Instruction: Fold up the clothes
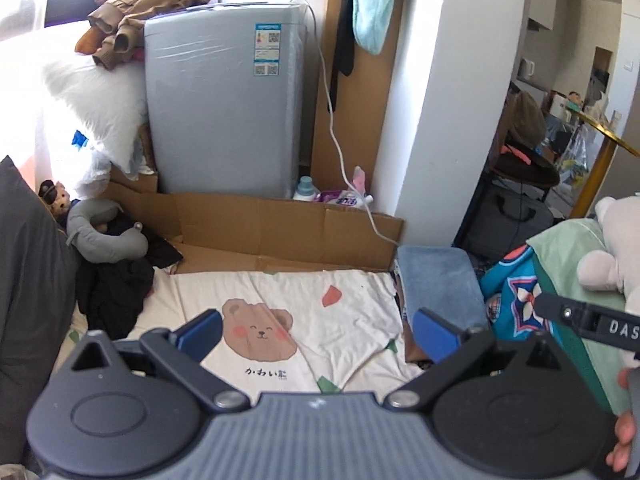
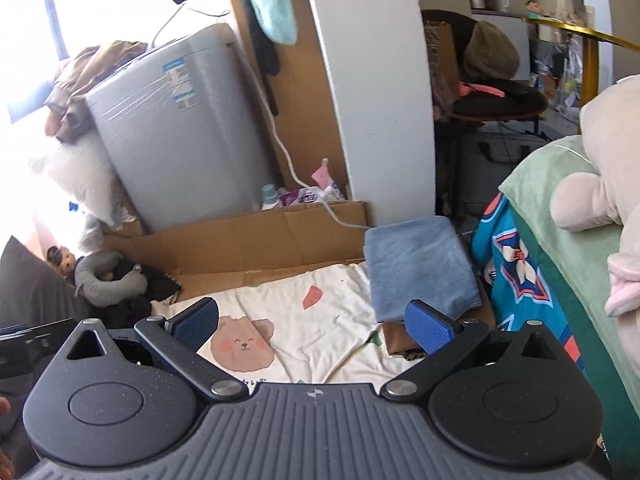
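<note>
Bed sheet (image 1: pixel 340 320) beneath both gaping grippers, empty.

Your left gripper (image 1: pixel 318 334) hangs with its blue-padded fingers (image 1: pixel 202 332) spread wide and nothing between them, above a cream T-shirt (image 1: pixel 340 320) printed with a smiling brown bear (image 1: pixel 258 330). The shirt lies flat (a line of Japanese script sits under the bear). A folded blue towel (image 1: pixel 438 280) rests just beside its right edge. Behind stand flattened cardboard (image 1: pixel 248 220) and a grey washing machine (image 1: pixel 224 96). Black clothing (image 1: pixel 114 292) is heaped at left.
</note>
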### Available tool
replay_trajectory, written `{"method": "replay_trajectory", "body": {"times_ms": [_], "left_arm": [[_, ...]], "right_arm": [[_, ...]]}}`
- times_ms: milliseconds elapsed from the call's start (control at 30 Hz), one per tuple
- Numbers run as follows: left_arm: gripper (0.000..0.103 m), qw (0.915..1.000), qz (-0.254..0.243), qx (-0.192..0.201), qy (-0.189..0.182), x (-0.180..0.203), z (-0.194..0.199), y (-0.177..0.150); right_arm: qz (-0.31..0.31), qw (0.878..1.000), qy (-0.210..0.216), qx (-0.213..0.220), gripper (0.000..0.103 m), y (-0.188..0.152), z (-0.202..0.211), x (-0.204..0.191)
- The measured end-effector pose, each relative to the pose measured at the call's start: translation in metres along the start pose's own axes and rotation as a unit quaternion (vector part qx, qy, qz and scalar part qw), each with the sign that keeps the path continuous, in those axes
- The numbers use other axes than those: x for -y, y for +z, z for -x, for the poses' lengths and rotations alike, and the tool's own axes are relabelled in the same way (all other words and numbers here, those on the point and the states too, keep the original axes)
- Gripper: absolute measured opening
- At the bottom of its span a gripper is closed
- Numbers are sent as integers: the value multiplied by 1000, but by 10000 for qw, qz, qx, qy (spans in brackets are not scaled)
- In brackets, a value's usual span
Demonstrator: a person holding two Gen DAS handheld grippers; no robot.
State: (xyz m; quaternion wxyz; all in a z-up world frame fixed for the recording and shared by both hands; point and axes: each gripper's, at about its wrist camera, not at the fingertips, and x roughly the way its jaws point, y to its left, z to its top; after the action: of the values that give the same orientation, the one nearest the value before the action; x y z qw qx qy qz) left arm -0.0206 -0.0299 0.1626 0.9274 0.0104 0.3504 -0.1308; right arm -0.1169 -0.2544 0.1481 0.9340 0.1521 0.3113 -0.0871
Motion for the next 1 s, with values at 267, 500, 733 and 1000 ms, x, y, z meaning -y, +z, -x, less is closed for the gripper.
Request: {"method": "replay_trajectory", "body": {"times_ms": [267, 500, 733, 1000], "left_arm": [[102, 9993, 245, 73, 287, -8, 0, -24], [102, 9972, 539, -83, 505, -23, -13, -43], [102, 9964, 521, -282, 613, -27, -30, -71], [102, 9947, 619, -621, 545, -27, -45, -104]], "right_arm": [[338, 9993, 41, -135, 103, -23, -6, -19], [496, 9984, 66, -257, 103, -43, -21, -24], [667, 9972, 159, -292, 103, -72, -40, -24], [908, 9942, 192, -535, 103, -102, -54, -15]]}}
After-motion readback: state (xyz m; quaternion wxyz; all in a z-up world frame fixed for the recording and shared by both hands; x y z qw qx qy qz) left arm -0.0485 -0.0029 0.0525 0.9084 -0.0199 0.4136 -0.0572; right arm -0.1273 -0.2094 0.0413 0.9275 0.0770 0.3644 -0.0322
